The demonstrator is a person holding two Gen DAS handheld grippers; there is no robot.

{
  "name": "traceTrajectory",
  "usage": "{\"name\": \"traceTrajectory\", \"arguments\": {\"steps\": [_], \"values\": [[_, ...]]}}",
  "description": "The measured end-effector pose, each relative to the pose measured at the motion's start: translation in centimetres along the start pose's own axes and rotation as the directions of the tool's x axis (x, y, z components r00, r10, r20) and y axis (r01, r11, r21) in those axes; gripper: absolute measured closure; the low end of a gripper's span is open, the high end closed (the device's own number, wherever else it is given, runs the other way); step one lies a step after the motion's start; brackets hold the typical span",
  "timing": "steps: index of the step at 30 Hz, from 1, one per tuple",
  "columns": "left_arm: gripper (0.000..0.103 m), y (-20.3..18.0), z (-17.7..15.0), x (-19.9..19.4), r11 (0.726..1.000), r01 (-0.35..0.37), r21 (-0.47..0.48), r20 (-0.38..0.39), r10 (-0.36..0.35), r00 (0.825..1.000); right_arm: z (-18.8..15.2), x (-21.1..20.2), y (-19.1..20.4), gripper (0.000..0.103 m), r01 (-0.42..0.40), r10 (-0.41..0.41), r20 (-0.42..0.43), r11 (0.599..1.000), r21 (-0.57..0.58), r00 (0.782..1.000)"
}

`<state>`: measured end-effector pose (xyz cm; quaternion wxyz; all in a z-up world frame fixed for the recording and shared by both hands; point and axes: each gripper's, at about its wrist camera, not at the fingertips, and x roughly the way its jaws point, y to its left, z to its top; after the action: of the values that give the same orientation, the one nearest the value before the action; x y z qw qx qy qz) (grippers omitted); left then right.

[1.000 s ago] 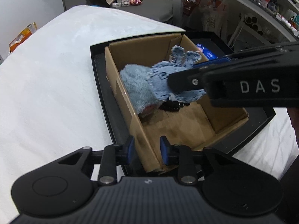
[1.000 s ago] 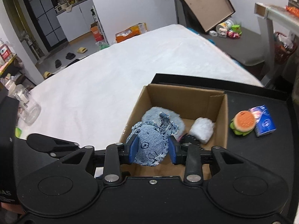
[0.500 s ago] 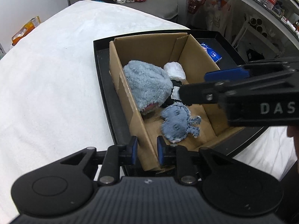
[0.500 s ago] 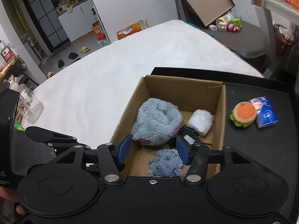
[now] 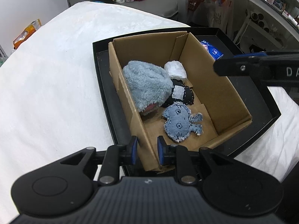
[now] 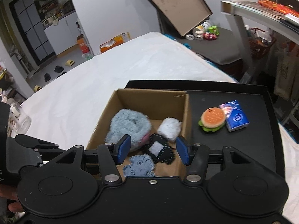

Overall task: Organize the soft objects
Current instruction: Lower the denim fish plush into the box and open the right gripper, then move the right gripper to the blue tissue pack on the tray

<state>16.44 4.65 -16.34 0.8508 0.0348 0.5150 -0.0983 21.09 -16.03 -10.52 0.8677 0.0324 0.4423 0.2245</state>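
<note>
with our left gripper (image 5: 145, 150) pinching the box (image 5: 214, 95) wall and the right gripper (image 6: 152, 152) just opened and empty, we should reach for the burger (image 6: 212, 119) next.

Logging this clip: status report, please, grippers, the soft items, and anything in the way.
Left gripper clamped on cardboard box wall. Right gripper open, empty, jaws just opened. Denim toy lies in box. Burger toy outside on black tray; path unobstructed.

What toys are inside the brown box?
Inside the cardboard box lie a fluffy blue plush, a white soft bundle, a black stitched patch toy and a denim toy. Whatever lies under the fluffy plush is covered.
</note>
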Motion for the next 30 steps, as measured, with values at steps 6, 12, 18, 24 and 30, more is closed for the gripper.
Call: {"name": "traceTrajectory", "arguments": {"steps": [6,12,18,24,30], "values": [[0.078,-1.1,0.8,0.3,0.998,-0.050,0.032,0.007,0.050,0.999,0.1,-0.7,-1.9,0.040,0.042,-0.043,0.047,0.999,0.011,0.998],[0.066,-1.3,1.8,0.7,0.995,-0.102,0.023,0.013,0.101,0.995,-0.3,-0.5,-4.3,0.033,0.060,-0.062,0.063,0.997,0.043,0.996],[0.055,-2.2,2.8,1.5,0.989,-0.145,0.035,0.006,0.145,0.989,-1.0,-0.1,-6.7,0.022,0.064,-0.070,0.091,0.996,0.064,0.993],[0.051,-2.9,3.8,2.5,0.979,-0.197,0.056,-0.009,0.198,0.980,-1.5,0.7,-8.8,0.017,0.067,-0.077,0.108,0.994,0.092,0.991],[0.050,-3.5,4.7,3.5,0.969,-0.237,0.068,-0.016,0.239,0.971,-1.9,1.5,-9.8,0.011,0.102,-0.111,0.138,0.992,0.070,0.984]]}}
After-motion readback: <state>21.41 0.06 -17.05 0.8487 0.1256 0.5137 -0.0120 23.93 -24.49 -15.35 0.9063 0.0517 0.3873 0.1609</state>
